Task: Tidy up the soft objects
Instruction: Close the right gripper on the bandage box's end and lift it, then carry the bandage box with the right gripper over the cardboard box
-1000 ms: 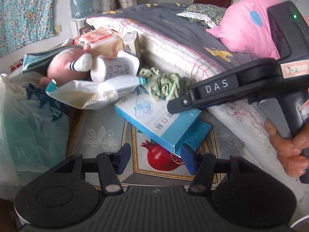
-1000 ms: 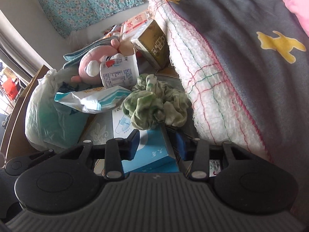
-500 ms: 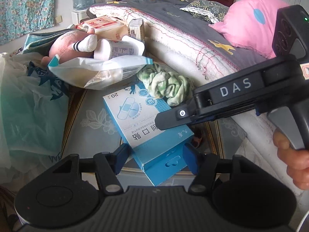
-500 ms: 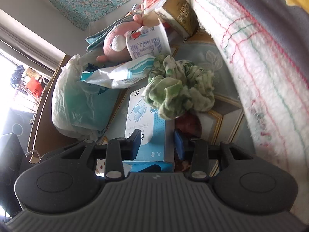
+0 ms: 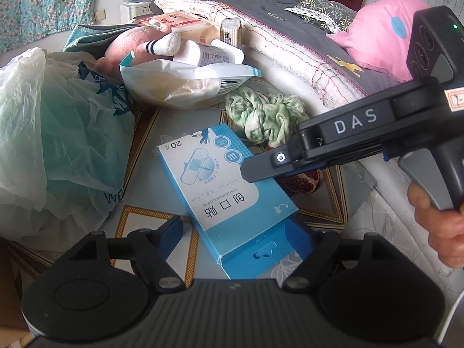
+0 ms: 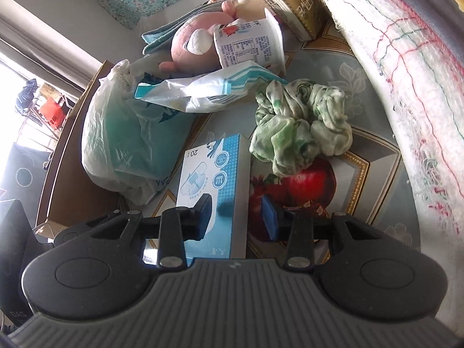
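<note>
Your right gripper (image 6: 238,214) hovers low over the blue bandage box (image 6: 214,185), its fingers (image 6: 204,213) apart with the box's near end between them; whether a pad touches the cardboard cannot be told. Your left gripper (image 5: 240,233) sits behind the same box (image 5: 229,185), fingers (image 5: 171,232) spread wide and clamped on nothing. The green-and-white scrunched cloth (image 6: 298,127) lies on the counter (image 6: 374,179) just beyond the box, overlapping the printed pomegranate and close to the edge of the bed quilt (image 6: 406,58). From the left view the cloth (image 5: 266,116) shows just past the tip of your right gripper (image 5: 261,168). Further back, the pink plush toy (image 6: 188,43) leans against a white yogurt cup (image 6: 249,46), with a white-and-teal pouch (image 6: 208,90) in front and a pale plastic bag (image 6: 121,133) to the left.
</note>
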The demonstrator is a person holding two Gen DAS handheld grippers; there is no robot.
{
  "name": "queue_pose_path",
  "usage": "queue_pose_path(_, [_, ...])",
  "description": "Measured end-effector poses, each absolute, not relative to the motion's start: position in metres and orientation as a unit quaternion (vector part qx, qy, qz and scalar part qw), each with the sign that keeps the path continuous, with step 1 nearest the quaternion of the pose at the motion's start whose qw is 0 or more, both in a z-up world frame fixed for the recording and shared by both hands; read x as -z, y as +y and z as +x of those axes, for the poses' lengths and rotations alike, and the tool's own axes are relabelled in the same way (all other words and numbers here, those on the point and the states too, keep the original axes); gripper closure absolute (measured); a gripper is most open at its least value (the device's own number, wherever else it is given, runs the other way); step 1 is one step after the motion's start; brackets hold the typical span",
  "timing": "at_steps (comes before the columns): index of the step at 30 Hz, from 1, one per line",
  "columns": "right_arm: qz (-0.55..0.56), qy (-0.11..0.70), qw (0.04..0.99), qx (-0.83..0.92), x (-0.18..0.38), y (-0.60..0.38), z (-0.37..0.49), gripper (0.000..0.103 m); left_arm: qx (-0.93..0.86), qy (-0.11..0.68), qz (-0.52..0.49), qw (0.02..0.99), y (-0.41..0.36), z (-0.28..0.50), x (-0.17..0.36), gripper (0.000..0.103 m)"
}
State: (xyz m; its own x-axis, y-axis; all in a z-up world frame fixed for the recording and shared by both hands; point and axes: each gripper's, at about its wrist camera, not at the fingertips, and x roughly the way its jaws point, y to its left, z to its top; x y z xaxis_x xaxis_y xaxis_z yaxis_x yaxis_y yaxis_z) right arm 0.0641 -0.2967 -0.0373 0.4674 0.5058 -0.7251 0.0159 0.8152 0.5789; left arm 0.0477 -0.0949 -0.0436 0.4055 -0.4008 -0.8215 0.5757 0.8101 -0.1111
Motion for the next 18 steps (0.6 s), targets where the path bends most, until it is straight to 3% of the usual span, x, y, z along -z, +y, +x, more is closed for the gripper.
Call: queue_pose_path(18, [0.25, 0.48, 0.825, -0.165, 0.033, -0.283, 0.064, 0.064, 0.282, 0.431, 0.133, 0.847, -0.105, 0.042, 0.036, 0.021])
